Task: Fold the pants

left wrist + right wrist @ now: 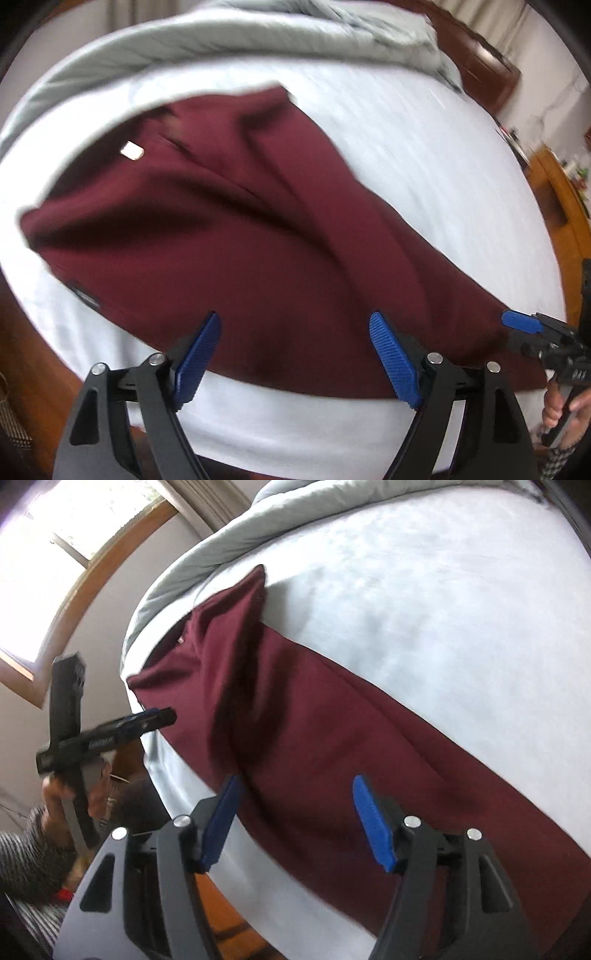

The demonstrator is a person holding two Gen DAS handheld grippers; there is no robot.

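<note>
The maroon pants (236,229) lie spread on the pale sheet of the bed (424,155), filling the centre of the left wrist view and running from upper left to lower right in the right wrist view. They appear laid leg over leg, with ridges and soft creases through the middle. A small pale tag (132,151) shows near the waist end at upper left.

The left tongs (295,358) stand wide apart at the bottom of their frame, holding nothing, poised over the near edge of the cloth. The right tongs (293,821) are likewise wide and empty, over the leg portion at lower centre. Both frames are motion-blurred.

Judgement: the step in hand is likely taking hold of the cloth for a fold. To do it well, each pair of tongs should close on all layers at the edge, not the top layer alone, and the creases through the middle should be drawn flat first. Lifting both ends level would keep the fold square.

Surroundings: a grey quilt (229,40) is bunched along the far side of the bed, touching or overlapping the waist end, and may catch the cloth. Wooden furniture (561,206) stands at the right edge; a window (55,565) at upper left of the right view.
</note>
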